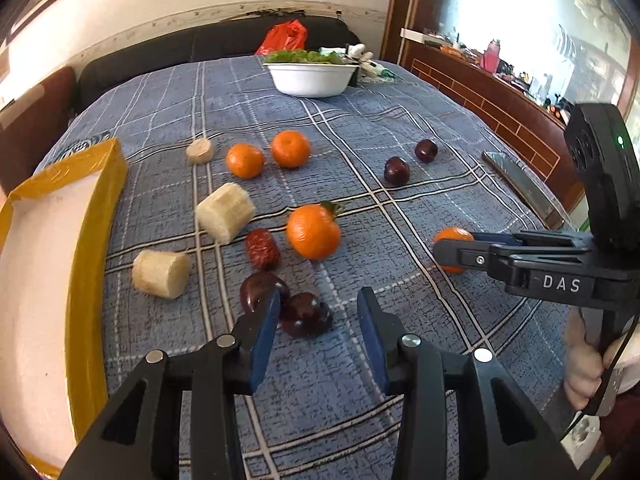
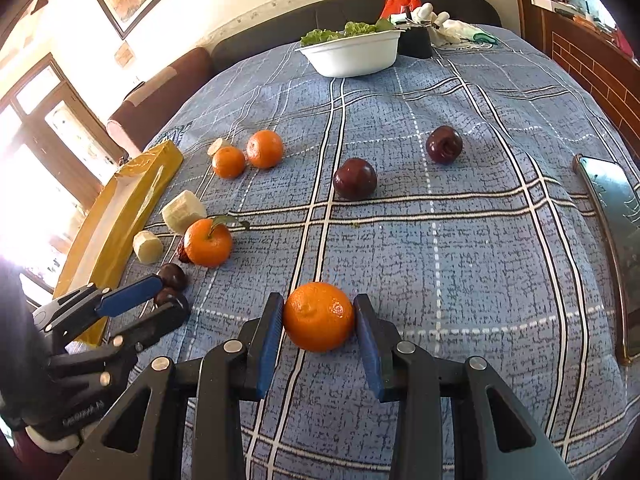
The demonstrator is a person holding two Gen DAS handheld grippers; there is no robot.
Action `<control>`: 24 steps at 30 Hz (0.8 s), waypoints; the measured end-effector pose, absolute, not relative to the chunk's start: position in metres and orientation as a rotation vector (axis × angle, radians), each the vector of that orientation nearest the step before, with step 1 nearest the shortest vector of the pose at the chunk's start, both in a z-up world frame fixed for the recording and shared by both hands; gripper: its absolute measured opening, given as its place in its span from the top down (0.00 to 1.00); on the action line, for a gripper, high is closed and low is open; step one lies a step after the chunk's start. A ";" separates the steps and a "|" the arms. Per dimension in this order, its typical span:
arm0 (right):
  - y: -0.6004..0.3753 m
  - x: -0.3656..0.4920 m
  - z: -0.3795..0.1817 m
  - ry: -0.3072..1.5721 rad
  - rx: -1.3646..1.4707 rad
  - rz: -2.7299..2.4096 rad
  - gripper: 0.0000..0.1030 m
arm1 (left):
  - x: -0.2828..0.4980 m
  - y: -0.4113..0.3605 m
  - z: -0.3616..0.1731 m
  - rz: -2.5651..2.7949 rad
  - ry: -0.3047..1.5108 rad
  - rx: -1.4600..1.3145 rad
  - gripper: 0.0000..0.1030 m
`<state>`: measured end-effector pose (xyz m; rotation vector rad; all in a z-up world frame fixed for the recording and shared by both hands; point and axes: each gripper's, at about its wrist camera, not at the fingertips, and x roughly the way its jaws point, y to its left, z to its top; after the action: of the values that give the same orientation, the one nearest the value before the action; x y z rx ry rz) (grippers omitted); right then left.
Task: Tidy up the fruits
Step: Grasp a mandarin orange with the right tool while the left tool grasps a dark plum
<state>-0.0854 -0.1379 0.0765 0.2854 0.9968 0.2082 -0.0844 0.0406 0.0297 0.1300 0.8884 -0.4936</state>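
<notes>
Fruit lies scattered on a blue plaid cloth (image 1: 400,152). My left gripper (image 1: 319,300) is open, low over two dark plums. One plum (image 1: 306,314) lies between the fingers, against the left pad and clear of the right pad. The other plum (image 1: 262,286) sits just outside the left finger. My right gripper (image 2: 318,304) is shut on an orange (image 2: 318,316), both blue pads pressing its sides on the cloth. In the left wrist view the same orange (image 1: 452,236) shows behind the right gripper (image 1: 448,250). The right wrist view shows the left gripper (image 2: 160,300) at the plums (image 2: 173,276).
A yellow-rimmed box (image 1: 90,216) stands at the left. Nearby lie three pale peeled chunks (image 1: 226,212), a wrinkled red date (image 1: 262,250), a leafed orange (image 1: 314,232), two more oranges (image 1: 290,148) and two plums (image 1: 396,170). A white bowl (image 1: 312,80) of greens stands far back. A framed glass panel (image 2: 616,216) lies right.
</notes>
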 end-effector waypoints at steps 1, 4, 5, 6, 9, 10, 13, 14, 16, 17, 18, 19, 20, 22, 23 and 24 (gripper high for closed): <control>-0.137 -0.087 0.077 0.996 0.288 0.208 0.62 | -0.085 0.043 0.030 -0.490 0.886 0.123 0.62; -0.134 -0.090 0.080 0.994 0.286 0.206 0.62 | -0.087 0.051 0.029 -0.485 0.883 0.081 0.52; -0.133 -0.090 0.081 0.993 0.284 0.205 0.62 | -0.087 0.052 0.029 -0.480 0.884 0.076 0.46; -0.131 -0.091 0.081 0.992 0.282 0.204 0.62 | -0.086 0.051 0.027 -0.477 0.893 0.069 0.45; -0.128 -0.092 0.083 0.987 0.285 0.205 0.62 | -0.082 0.042 0.023 -0.468 0.895 0.073 0.43; -0.126 -0.091 0.084 0.985 0.285 0.206 0.62 | -0.082 0.038 0.024 -0.478 0.886 0.078 0.43; -0.123 -0.093 0.088 0.982 0.276 0.205 0.62 | -0.073 0.024 0.019 -0.482 0.918 0.103 0.49; -0.123 -0.093 0.089 0.981 0.274 0.204 0.62 | -0.071 0.021 0.016 -0.449 0.926 0.125 0.66; -0.123 -0.095 0.093 0.975 0.270 0.200 0.62 | -0.065 0.021 0.010 -0.462 0.967 0.103 0.99; -0.123 -0.097 0.095 0.971 0.267 0.199 0.62 | -0.063 0.024 0.011 -0.466 0.967 0.077 1.00; -0.122 -0.098 0.097 0.969 0.263 0.199 0.62 | -0.061 0.028 0.011 -0.453 0.970 0.057 1.00; -0.122 -0.099 0.099 0.967 0.256 0.198 0.62 | -0.061 0.032 0.011 -0.450 0.970 0.036 1.00; -0.121 -0.099 0.100 0.965 0.250 0.197 0.62 | -0.061 0.037 0.012 -0.454 0.970 0.009 1.00; -0.117 -0.101 0.103 0.961 0.231 0.192 0.62 | -0.064 0.043 0.016 -0.468 0.966 -0.014 1.00; -0.115 -0.101 0.104 0.957 0.225 0.191 0.62 | -0.067 0.046 0.018 -0.474 0.963 -0.019 1.00; -0.114 -0.102 0.105 0.956 0.223 0.194 0.62 | -0.070 0.052 0.021 -0.482 0.956 -0.031 1.00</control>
<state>-0.1022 -0.1136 0.1052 0.2227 0.9564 0.1936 -0.0699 0.0516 0.0206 -0.0309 0.9560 -0.4823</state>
